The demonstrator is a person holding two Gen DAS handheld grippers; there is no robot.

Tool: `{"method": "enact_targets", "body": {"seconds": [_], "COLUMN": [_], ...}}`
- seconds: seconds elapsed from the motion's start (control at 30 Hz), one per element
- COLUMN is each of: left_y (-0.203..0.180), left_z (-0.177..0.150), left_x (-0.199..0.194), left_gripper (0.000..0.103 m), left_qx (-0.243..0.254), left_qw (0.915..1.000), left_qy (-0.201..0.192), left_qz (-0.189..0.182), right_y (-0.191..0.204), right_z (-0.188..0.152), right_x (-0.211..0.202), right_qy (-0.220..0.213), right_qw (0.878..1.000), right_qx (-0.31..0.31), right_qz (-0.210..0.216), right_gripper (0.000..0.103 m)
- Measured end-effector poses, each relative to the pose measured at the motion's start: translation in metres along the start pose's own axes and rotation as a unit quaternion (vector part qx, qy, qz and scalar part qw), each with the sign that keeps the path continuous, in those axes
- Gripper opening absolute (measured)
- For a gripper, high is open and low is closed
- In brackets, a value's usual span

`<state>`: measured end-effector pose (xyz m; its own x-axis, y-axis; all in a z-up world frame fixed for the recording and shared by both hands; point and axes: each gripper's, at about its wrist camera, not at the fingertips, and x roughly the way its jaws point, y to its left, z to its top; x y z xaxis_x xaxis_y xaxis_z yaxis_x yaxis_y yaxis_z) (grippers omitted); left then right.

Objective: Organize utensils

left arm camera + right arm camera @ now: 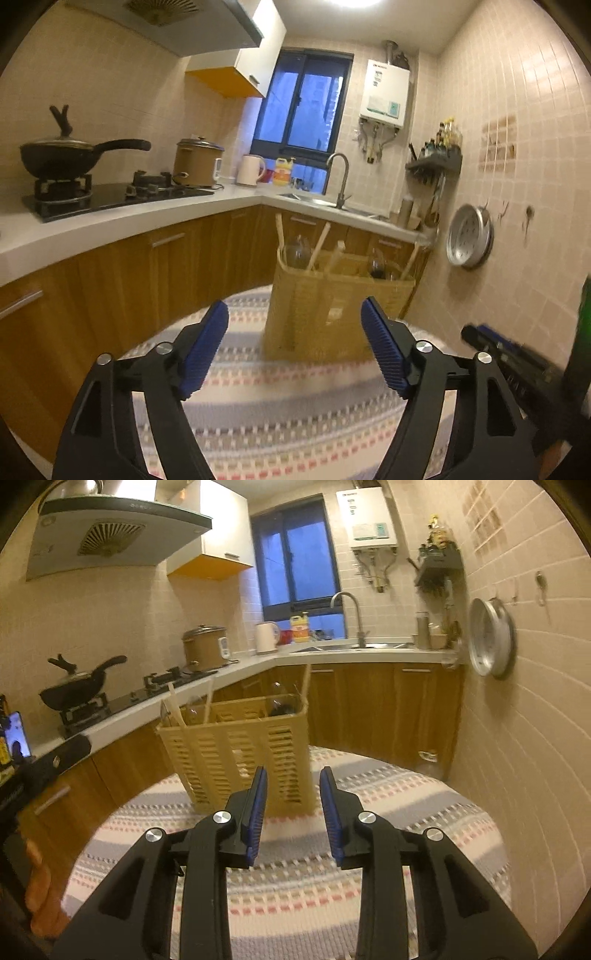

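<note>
Here, the left gripper [293,349] stood spread wide with nothing between its blue pads [204,352], and the right gripper [291,818] was parted by a narrower gap, also empty. The slatted basket [236,757] sat on a striped tablecloth [388,812] just beyond both, its pockets holding upright wooden chopsticks [318,242] and clear spoons [297,249]. A wok [55,157] sat on the stove [110,197] along the counter [110,230] behind.
</note>
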<state>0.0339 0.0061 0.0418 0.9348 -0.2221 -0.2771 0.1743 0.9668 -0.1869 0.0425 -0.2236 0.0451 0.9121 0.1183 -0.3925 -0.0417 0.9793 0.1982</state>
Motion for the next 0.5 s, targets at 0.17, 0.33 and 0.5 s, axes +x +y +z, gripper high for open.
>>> {"method": "enact_targets", "body": {"seconds": [0.17, 0.33, 0.5], "left_y": [-0.003, -0.008, -0.006], "left_z": [-0.03, -0.05, -0.061], "left_x": [-0.004, -0.006, -0.005], "left_gripper": [0.074, 0.075, 0.075], "left_qx": [-0.001, 0.028, 0.02], "left_qw": [0.9999, 0.9991, 0.9989], "left_qy": [0.017, 0.005, 0.003], "left_qz": [-0.002, 0.031, 0.041], "right_y": [0.003, 0.007, 0.012], "right_z": [-0.013, -0.026, -0.038], "right_x": [-0.014, -0.026, -0.022], "right_qy": [-0.034, -0.068, -0.061], "right_qw": [0.998, 0.993, 0.993], "right_qx": [-0.009, -0.031, -0.044], "right_qz": [-0.042, -0.093, -0.094], "right_gripper": [0.028, 0.064, 0.065]}}
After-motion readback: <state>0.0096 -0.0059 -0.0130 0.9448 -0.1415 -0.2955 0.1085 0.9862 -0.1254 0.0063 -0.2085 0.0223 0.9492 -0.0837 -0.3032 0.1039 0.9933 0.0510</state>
